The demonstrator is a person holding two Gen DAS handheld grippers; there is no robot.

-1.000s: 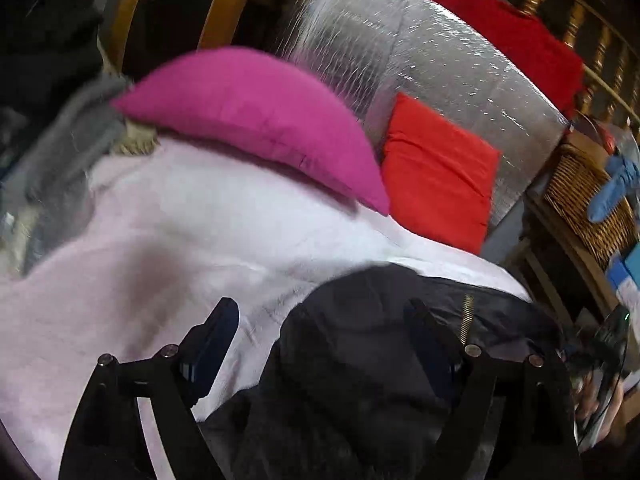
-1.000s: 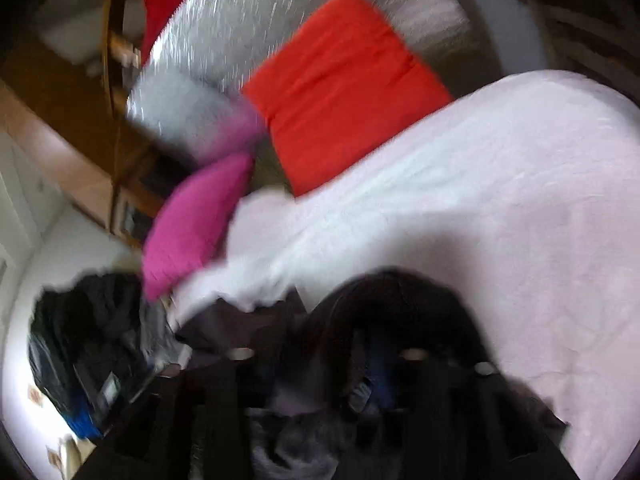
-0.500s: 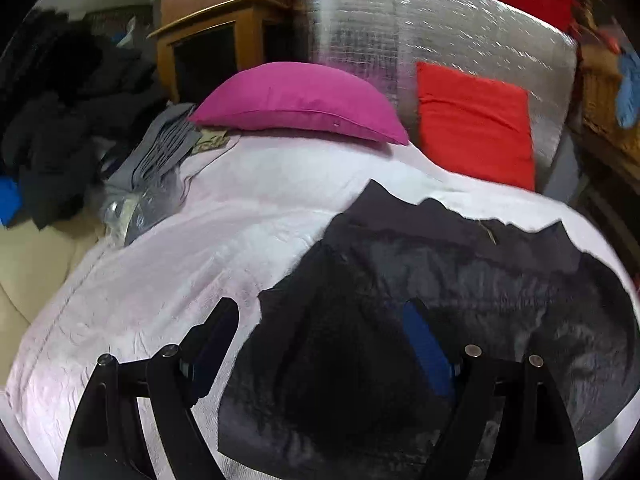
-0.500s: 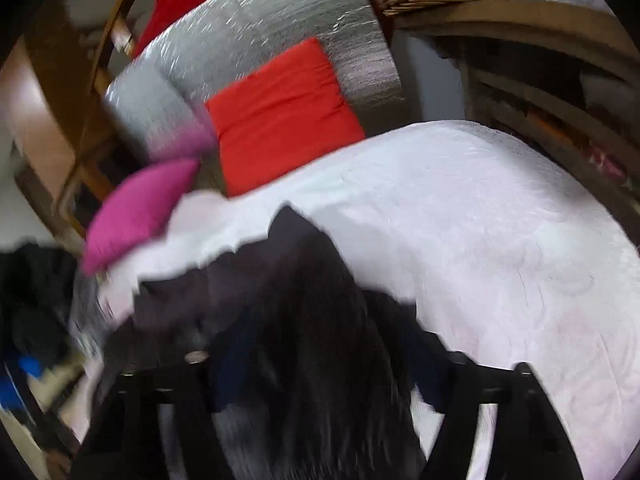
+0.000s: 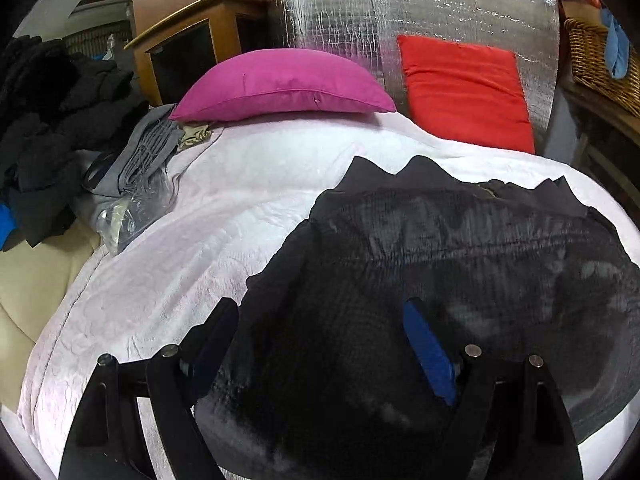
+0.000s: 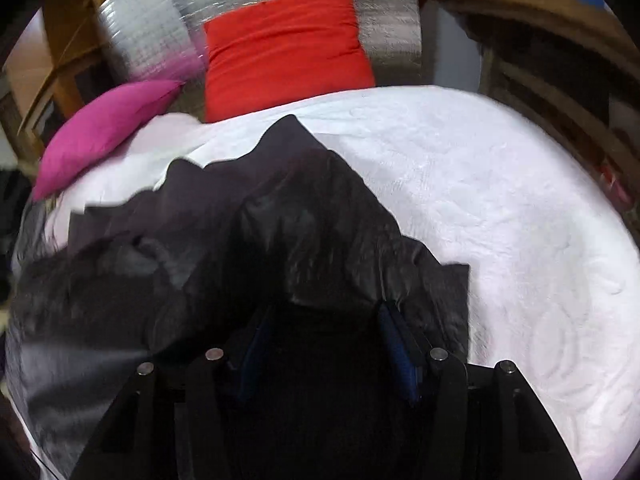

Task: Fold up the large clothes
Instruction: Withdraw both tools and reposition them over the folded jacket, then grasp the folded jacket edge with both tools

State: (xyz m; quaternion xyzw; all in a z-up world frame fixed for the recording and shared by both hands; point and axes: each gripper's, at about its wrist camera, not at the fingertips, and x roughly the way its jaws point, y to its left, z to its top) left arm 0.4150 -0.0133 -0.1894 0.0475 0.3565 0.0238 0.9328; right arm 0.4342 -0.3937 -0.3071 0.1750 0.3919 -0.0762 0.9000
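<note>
Spreading seems to be the step in hand: a dark jacket (image 5: 460,264) lies across the near half of a white bedspread (image 5: 208,240), rumpled and not yet flat. Nearest in the left wrist view, the left gripper (image 5: 320,340) has its jaws wide apart over the jacket's near left part, with cloth between and under the blue pads (image 5: 428,352) but nothing visibly pinched. In the right wrist view, the right gripper (image 6: 320,344) stands about half open, dark cloth bunched between its fingers; whether the pads press on it I cannot tell, as that area is black and blurred. Beyond the grippers the jacket rises in peaks along its far edge, with a zip showing near the collar. Farther back sit a pink pillow (image 5: 284,84) and a red cushion (image 5: 464,88) against a silver panel (image 5: 400,8), with a pile of dark clothes (image 5: 52,128) off the bed's left side. Next, I judge, the jacket needs smoothing flat, then each gripper must take an edge for the first fold.
</note>
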